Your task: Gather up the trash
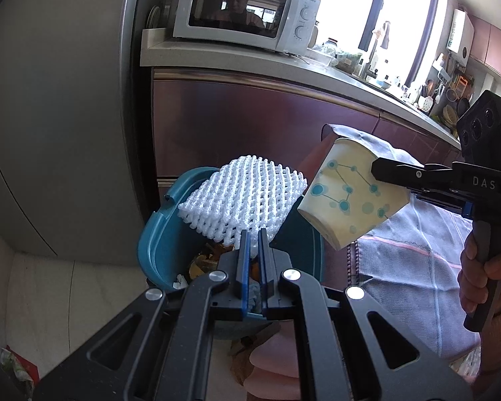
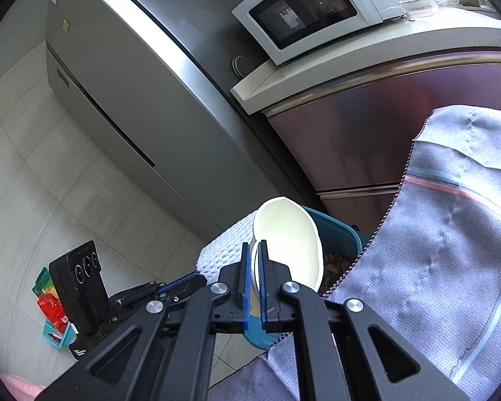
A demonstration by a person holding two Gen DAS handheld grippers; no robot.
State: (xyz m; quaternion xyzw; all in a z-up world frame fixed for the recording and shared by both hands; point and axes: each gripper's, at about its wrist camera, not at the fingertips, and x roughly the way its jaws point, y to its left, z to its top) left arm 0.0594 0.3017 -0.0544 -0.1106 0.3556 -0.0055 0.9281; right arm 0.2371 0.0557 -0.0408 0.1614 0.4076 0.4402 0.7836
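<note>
Left tongs [image 1: 254,234] pinch the white foam net [image 1: 243,200] and right tongs [image 2: 254,245] clamp the paper cup's [image 2: 290,240] rim, both poised over the teal bin [image 1: 157,244] for dropping.

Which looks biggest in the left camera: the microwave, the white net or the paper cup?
1. Microwave
2. White foam net
3. Paper cup
The net and cup look close in size, and both sit nearer the camera.

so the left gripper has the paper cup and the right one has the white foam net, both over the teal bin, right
Swapped. In the left wrist view, the left gripper pinches the white foam net, and the right gripper holds the paper cup. Both are over the teal bin.
</note>
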